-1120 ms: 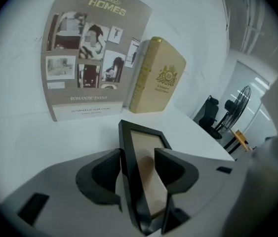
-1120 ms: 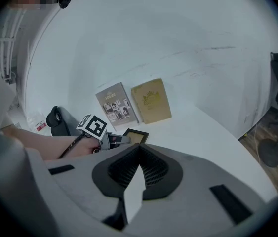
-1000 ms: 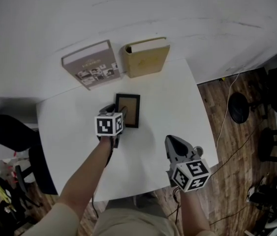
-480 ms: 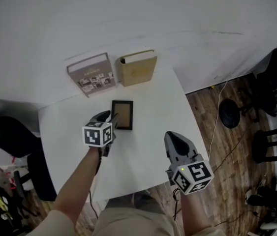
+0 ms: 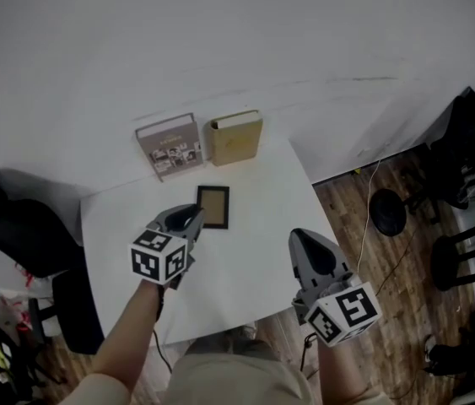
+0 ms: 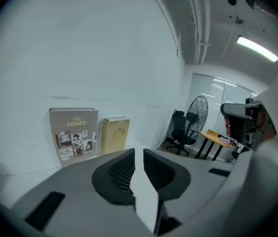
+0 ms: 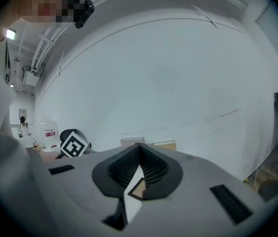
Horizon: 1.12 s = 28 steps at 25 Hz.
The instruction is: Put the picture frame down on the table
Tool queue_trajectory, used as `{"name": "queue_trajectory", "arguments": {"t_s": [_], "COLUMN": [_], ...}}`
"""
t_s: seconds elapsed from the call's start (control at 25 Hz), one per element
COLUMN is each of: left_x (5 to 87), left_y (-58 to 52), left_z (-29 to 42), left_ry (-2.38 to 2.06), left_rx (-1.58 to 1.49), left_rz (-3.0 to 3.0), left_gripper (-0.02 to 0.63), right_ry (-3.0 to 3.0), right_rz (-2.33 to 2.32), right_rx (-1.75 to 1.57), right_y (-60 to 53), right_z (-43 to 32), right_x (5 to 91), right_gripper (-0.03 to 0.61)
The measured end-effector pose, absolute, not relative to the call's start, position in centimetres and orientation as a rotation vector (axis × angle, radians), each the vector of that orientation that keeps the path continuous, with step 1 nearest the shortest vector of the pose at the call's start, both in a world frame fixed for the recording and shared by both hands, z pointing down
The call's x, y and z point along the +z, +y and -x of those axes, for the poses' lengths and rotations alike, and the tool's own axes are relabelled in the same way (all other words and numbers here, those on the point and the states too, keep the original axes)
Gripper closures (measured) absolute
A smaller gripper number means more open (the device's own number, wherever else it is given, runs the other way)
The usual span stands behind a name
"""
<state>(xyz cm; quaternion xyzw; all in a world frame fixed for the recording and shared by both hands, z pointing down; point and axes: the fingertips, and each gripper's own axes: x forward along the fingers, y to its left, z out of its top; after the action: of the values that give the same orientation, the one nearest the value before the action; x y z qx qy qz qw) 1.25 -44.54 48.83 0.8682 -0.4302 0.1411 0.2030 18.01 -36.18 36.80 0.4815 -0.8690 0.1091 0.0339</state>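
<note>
Arms (image 5: 132, 332) extended over table (image 5: 262, 184), left gripper (image 5: 193, 218) fingers just closing to narrow empty gap, right gripper (image 5: 301, 235) fingers together, empty

The picture frame (image 5: 213, 207) is seen lying flat, face up, on the white table (image 5: 258, 226). It is a small rectangle with a dark border and a tan centre, set in the far half of the tabletop, nothing touching it.
</note>
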Motion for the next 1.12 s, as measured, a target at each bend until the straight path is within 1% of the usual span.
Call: {"name": "queue_trajectory", "arguments": {"t_s": [0.16,0.44,0.84,1.12], "left_x": [45.1,40.4,39.6,39.3], "left_y": [-40.4,-34.8,-29.4,-28.6], "left_z": [-0.9,0.4,1.6,3.0], "left_ry": [-1.235,-1.307,-1.299,-1.331], "left_rx": [0.345,0.280,0.296,0.275], "left_rz": [-2.500,-2.585,-2.636,-2.620], "left_gripper": [0.565,0.575,0.581,0.583], "right_ry": [-2.705,-2.722,-2.697,-2.676], "right_rz": [-1.485,-1.402,-1.289,-1.281], "right_rx": [0.289,0.186,0.225,0.259], "right_y": [-33.3,-28.4,-25.1,-25.2], "right_z": [-17.8,-16.8,-14.6,-14.2], "right_x": [34.5,32.6,35.0,35.8], "right_gripper": [0.557,0.557,0.557,0.557]}}
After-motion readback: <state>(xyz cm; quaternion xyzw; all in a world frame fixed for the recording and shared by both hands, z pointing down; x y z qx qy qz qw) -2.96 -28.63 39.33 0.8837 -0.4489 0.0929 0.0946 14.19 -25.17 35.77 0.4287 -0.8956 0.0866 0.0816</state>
